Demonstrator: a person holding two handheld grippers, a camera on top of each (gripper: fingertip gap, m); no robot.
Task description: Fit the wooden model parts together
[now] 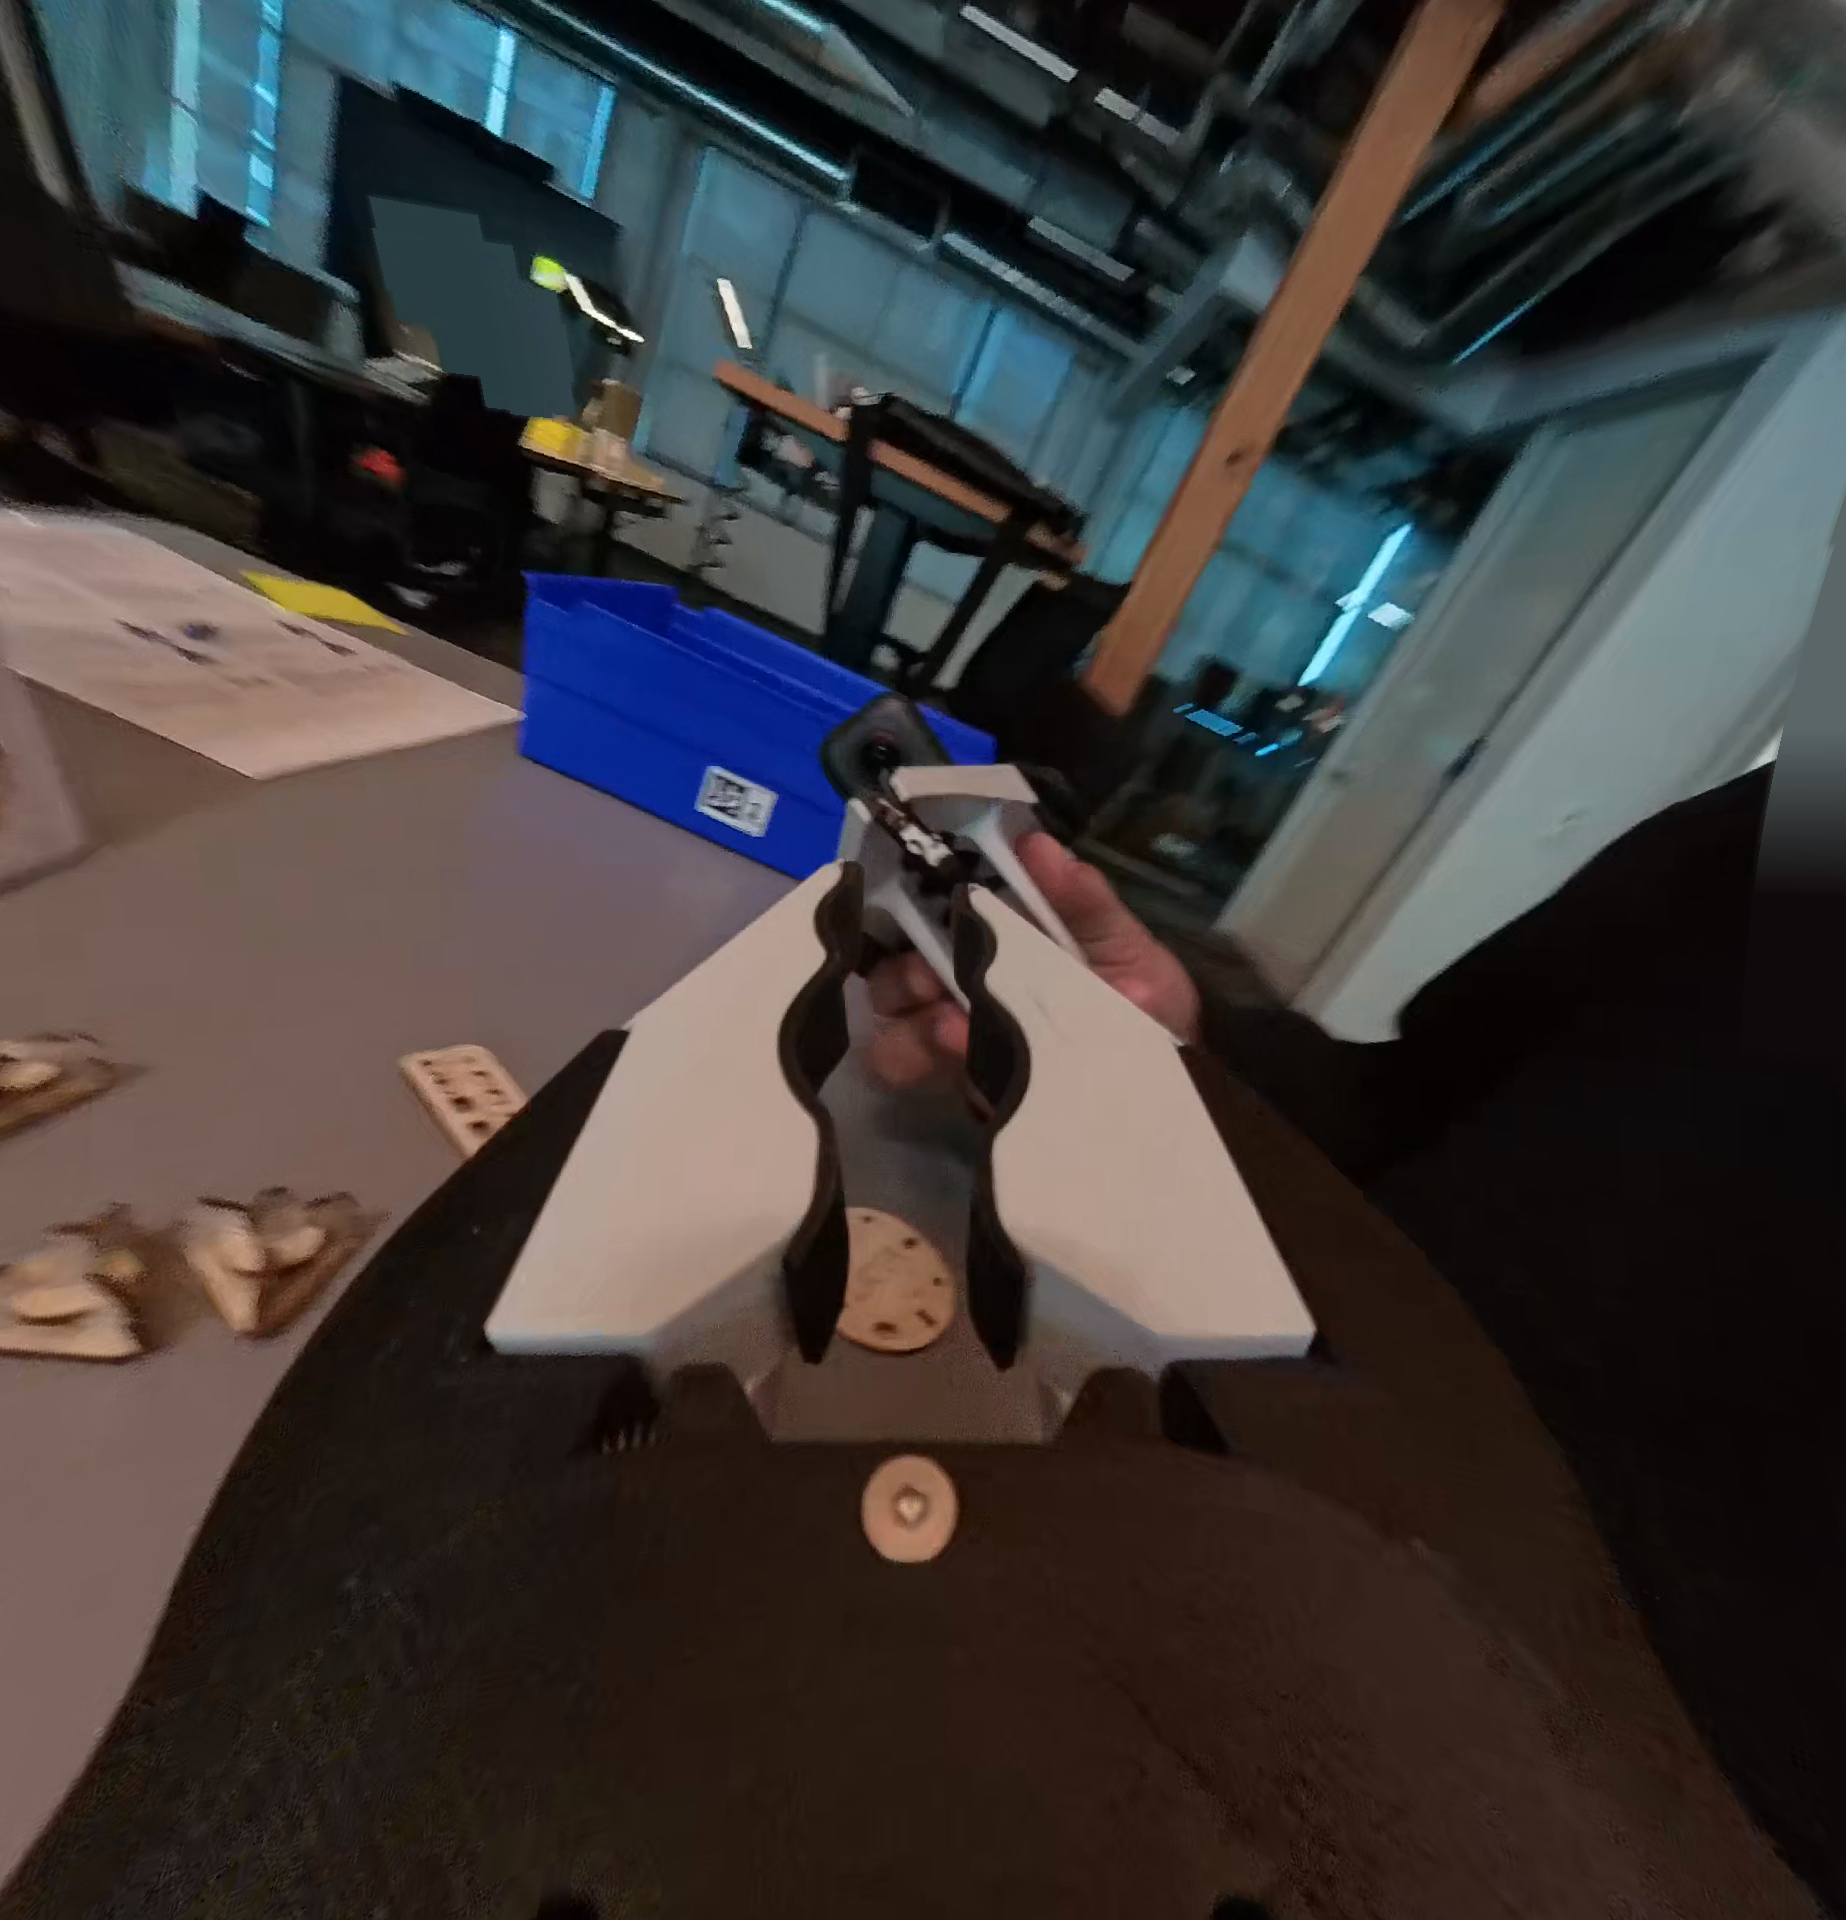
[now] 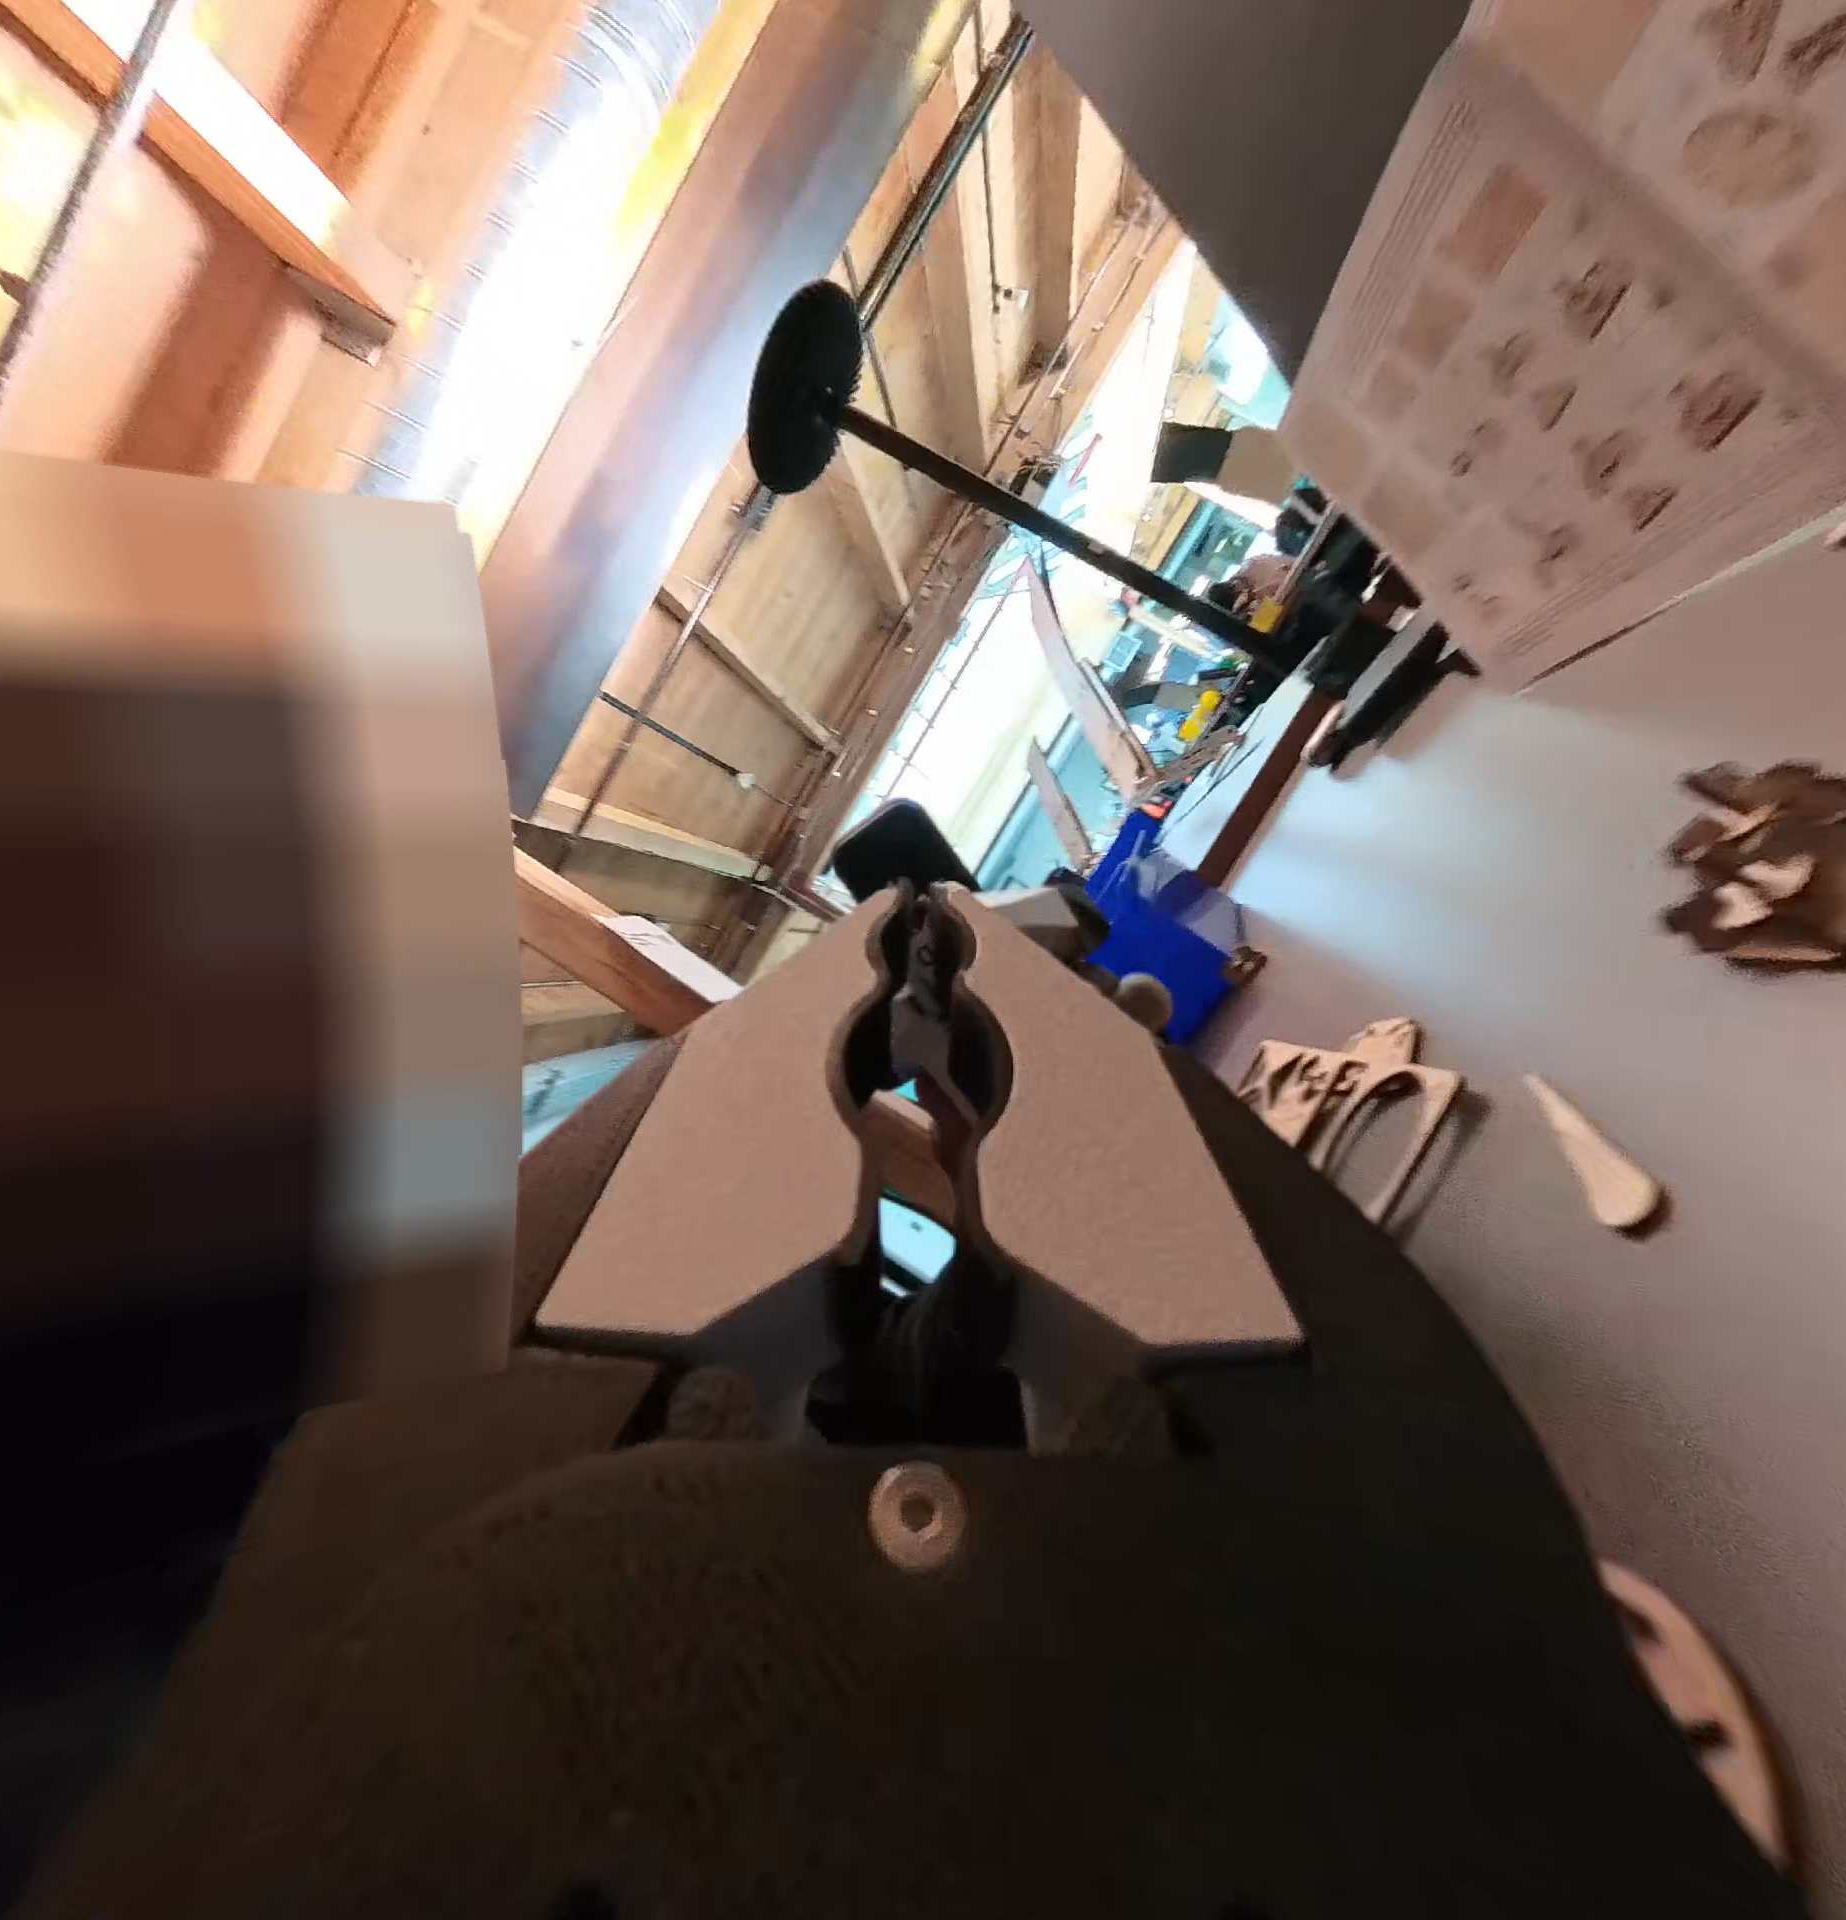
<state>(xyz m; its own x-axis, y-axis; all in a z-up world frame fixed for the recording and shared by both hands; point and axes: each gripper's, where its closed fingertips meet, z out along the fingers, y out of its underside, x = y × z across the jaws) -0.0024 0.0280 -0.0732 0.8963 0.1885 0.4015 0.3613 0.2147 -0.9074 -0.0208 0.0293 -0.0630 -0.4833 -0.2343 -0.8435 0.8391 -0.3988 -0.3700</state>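
Left wrist view: the left gripper is spread a little, with nothing in it. The right gripper points back at it, tip near tip, pressed together. A wood disc lies on the table below, right under the left gripper.

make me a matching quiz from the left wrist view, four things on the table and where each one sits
Things:
1. blue bin
2. round wooden disc
3. perforated wooden strip
4. yellow sheet

Places:
a. seen between the left gripper's fingers, near their base
b. just past the white paper sheet
c. at the far side of the grey table, white label on its wall
d. flat on the table, just left of the left gripper

Pairs: 1-c, 2-a, 3-d, 4-b
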